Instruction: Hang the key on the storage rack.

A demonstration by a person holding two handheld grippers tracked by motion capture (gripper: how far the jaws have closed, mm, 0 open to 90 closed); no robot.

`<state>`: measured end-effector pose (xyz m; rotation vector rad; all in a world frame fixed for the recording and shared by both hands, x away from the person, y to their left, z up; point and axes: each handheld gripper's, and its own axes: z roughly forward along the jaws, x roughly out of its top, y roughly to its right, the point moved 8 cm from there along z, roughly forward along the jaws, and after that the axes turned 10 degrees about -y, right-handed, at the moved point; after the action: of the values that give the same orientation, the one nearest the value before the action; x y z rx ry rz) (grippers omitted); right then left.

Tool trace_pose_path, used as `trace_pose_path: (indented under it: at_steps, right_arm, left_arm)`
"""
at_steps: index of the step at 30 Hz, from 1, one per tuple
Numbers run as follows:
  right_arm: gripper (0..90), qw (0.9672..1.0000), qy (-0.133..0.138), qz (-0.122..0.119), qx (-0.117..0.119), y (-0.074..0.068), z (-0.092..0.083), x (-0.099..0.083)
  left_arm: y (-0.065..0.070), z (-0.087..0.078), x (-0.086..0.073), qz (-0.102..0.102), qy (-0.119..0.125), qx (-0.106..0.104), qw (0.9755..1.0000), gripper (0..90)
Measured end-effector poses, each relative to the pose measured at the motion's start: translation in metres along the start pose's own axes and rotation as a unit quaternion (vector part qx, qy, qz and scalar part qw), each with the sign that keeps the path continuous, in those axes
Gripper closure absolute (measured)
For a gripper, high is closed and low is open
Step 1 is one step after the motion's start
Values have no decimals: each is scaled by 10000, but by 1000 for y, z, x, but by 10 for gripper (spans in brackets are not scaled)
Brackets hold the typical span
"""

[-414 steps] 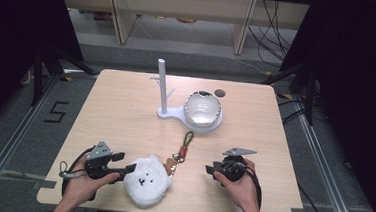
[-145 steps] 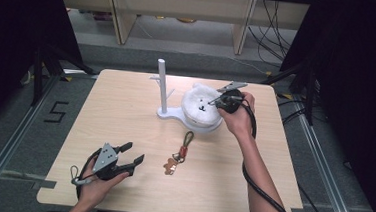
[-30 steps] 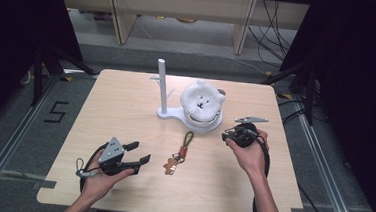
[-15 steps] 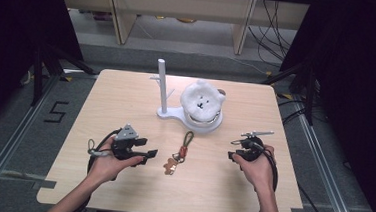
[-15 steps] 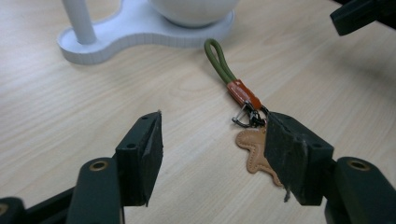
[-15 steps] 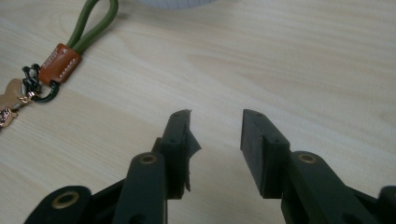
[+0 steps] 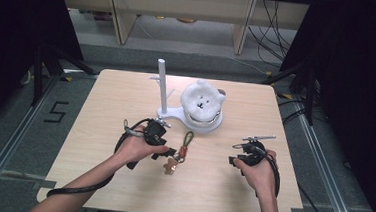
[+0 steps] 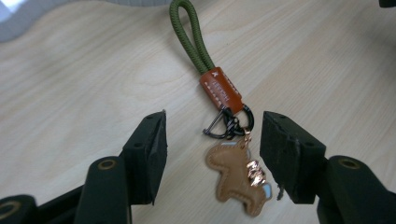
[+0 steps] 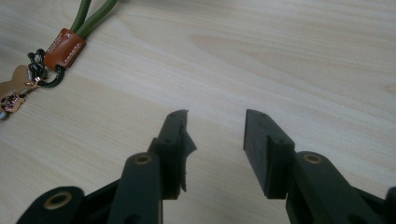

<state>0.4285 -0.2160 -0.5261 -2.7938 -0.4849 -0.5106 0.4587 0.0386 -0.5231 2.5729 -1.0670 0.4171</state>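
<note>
The keychain (image 7: 178, 152) is seen lying flat on the wooden bench (image 7: 101, 105), just in front of the white stand (image 7: 185, 117), which serves as the landmark here. Its green cord loop (image 8: 190, 33) points toward the stand's base, followed by an orange leather tab (image 8: 221, 88), a black clasp (image 8: 229, 125) and a tan leather charm (image 8: 236, 178) at the end farthest from the stand.

The left gripper (image 7: 166, 152) is held in front of the stand and slightly to its left, low over the keychain. In the left gripper view, its jaws are seen spread to either side of the clasp and charm, with bare wood visible between each pad and the keychain; they have just been closing, yet nothing is pressed by them. Whether the right-hand pad brushes the charm's edge cannot be fully settled, since that part is blurred.

The right gripper (image 7: 240, 159) is held in front of the stand and off to its right, well apart from the keychain. Its jaws have just been opening and stand parted over bare bench, with nothing between them.

A white plush bear (image 7: 203, 101) is seated on the stand's round base, beside the upright post (image 7: 162, 83).
</note>
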Motion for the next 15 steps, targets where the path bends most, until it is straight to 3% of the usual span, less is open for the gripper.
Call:
trace_pose_path:
  at_steps: [7, 12, 13, 15]
  right_arm:
    - [595, 9999, -87, 95, -77, 2, 2, -3]
    - [593, 10000, 10, 38, -1, 4, 1, -2]
    - [587, 9999, -38, 134, -48, 4, 1, -3]
    - [585, 9999, -40, 105, 25, 3, 1, -3]
  left_arm:
    - [6, 21, 15, -174, -220, 41, 9996, 401]
    - [7, 25, 18, -319, -367, 115, 9987, 397]
    - [7, 28, 18, -457, -448, 132, 9979, 388]
    - [6, 28, 19, -461, -471, 161, 9977, 387]
